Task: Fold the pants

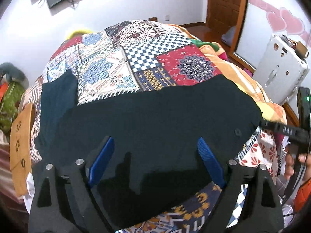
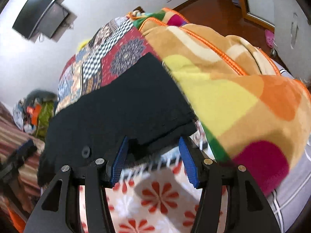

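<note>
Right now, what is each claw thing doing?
Left gripper: open, over the dark pants, holding nothing.
Right gripper: open at the pants' edge, holding nothing.

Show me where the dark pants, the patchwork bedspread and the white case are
dark pants (image 1: 155, 112): left wrist view, middle of the flat fabric.
patchwork bedspread (image 1: 186, 64): left wrist view, red patch with the flower.
white case (image 1: 279, 73): left wrist view, its broad front face.

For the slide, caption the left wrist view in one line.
Open left gripper poised over dark pants spread across a patchwork bedspread, right gripper at the waistband.
</note>
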Action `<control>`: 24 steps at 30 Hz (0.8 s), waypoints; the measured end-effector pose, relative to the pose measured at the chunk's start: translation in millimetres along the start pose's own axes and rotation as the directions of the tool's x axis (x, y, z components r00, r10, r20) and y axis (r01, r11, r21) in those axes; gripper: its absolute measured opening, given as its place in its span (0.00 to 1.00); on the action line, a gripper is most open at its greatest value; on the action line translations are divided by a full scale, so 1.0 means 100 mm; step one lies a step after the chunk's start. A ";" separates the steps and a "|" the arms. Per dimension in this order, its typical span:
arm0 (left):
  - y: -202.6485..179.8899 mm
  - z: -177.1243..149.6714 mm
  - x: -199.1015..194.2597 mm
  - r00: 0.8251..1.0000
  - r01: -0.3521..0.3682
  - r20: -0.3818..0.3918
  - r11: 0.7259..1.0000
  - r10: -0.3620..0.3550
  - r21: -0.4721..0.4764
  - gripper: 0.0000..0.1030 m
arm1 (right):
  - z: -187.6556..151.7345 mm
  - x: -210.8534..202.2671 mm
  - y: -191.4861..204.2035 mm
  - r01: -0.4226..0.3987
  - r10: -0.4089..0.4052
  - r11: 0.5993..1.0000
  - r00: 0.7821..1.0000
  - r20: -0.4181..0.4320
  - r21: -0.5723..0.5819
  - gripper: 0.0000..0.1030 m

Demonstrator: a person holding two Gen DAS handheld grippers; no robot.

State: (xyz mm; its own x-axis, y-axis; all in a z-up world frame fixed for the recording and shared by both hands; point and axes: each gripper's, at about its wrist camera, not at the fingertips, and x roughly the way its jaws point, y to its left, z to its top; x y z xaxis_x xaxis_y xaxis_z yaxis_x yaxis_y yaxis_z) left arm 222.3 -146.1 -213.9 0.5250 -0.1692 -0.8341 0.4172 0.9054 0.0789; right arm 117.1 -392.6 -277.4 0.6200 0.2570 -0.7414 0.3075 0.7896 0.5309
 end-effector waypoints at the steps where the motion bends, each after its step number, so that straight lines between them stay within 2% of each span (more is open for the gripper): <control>1: 0.03 -0.02 0.02 1.000 0.003 -0.005 1.000 -0.003 -0.013 0.86 | 0.03 0.02 -0.01 -0.006 0.005 1.000 1.000 0.008 0.017 0.45; 7: 0.16 -0.09 0.15 1.000 0.011 -0.028 0.998 -0.013 -0.060 0.86 | 0.20 0.13 0.04 -0.006 0.005 0.999 1.000 0.022 0.033 0.43; 12: 0.20 -0.16 0.42 0.995 0.009 -0.100 0.997 -0.017 -0.075 0.86 | 0.19 0.19 0.11 0.030 -0.030 1.000 0.999 0.018 0.008 0.44; 18: 0.12 -0.16 0.47 0.996 0.007 -0.093 0.999 -0.012 -0.051 0.90 | -0.01 0.12 0.02 -0.044 0.045 0.997 0.999 -0.004 0.065 0.44; 24: 0.13 -0.16 0.47 0.996 0.011 -0.086 0.999 -0.016 -0.052 0.91 | 0.17 0.24 -0.02 -0.082 0.082 0.989 0.997 0.010 0.123 0.44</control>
State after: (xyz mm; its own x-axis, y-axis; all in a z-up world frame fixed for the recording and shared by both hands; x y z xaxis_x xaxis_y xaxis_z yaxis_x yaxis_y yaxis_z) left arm 240.5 -136.5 -261.0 0.4524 -0.1493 -0.8792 0.3840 0.9224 0.0409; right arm 144.1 -397.3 -289.1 0.6500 0.3153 -0.6914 0.3417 0.6914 0.6365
